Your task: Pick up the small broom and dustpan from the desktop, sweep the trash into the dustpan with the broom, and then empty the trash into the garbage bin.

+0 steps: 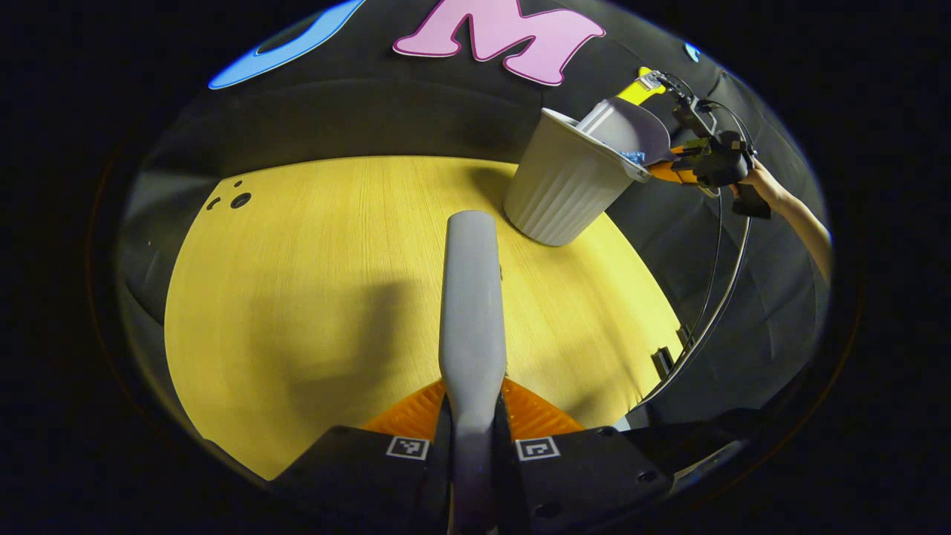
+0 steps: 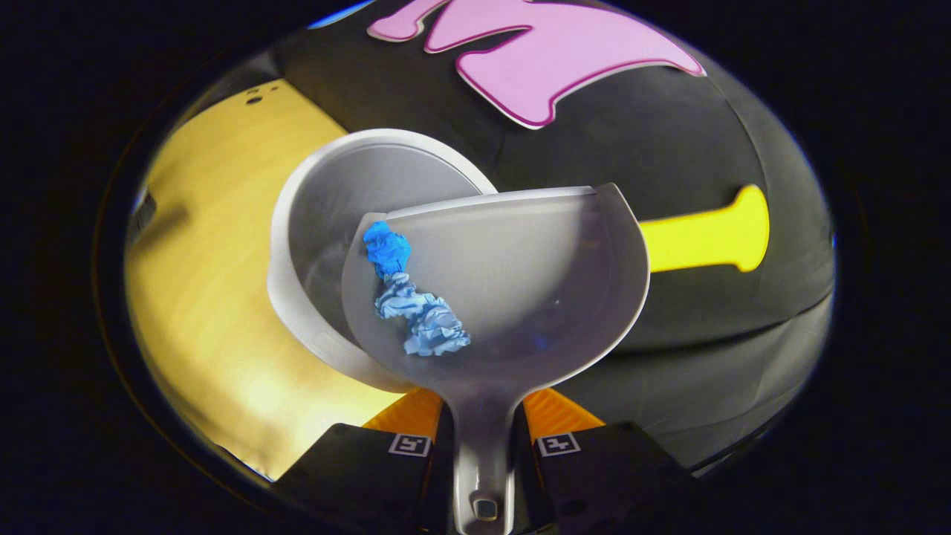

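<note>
Here, the right claw was closed on the handle of a grey plastic dustpan, tilted over the rim of a ribbed grey plastic garbage bin. Crumpled blue paper trash lay in the pan, above the bin's mouth. The left claw gripped a grey broom handle above the yellow wooden surface, near the bin.

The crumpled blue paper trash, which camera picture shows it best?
The right gripper view. There the crumpled blue paper trash lies close and plain inside the tilted grey plastic dustpan, over the ribbed white garbage bin. The left gripper view shows just a tiny blue speck at the far-off dustpan's edge.
</note>
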The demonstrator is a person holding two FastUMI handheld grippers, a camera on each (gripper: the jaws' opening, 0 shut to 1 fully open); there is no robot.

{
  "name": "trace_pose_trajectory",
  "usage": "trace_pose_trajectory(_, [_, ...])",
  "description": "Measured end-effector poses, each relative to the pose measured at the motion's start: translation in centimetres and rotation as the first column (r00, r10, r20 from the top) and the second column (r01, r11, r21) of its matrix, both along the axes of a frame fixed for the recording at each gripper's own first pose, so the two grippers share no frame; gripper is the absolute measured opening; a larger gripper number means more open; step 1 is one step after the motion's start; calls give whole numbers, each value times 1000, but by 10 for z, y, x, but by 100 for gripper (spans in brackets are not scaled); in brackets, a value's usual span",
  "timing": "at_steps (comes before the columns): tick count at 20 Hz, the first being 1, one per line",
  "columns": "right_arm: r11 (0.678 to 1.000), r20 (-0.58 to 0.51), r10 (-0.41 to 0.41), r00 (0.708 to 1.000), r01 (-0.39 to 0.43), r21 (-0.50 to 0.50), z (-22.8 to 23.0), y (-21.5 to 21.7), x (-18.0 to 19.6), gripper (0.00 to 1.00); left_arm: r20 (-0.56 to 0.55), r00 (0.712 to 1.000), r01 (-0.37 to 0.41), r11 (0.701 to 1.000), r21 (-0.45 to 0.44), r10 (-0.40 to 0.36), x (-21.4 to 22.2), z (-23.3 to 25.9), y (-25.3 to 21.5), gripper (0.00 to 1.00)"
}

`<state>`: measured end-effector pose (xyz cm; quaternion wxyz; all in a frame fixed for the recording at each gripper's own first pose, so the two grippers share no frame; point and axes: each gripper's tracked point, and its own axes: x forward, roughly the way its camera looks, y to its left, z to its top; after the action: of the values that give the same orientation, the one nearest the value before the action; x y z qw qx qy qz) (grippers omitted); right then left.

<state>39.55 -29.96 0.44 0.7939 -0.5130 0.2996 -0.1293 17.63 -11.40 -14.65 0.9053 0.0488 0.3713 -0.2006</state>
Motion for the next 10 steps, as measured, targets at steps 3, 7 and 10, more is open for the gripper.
trace_pose_trajectory(3, [961, -19, 49, 999, -52, -270, 9, -2, -2, 37, -11, 1000, -25, 1000, -7, 25, 1, -6, 13, 28])
trace_pose_trajectory(7, [888, 1, 111, 994, -98, -450, 21, -20, -11, 37, -38, 998, -52, 999, -6, 52, -8, -16, 33, 28])
trace_pose_trajectory(10, [832, -25, 111, 993, -107, -545, 25, -33, -6, 37, -55, 997, -62, 998, -4, 62, -17, -24, 43, 31])
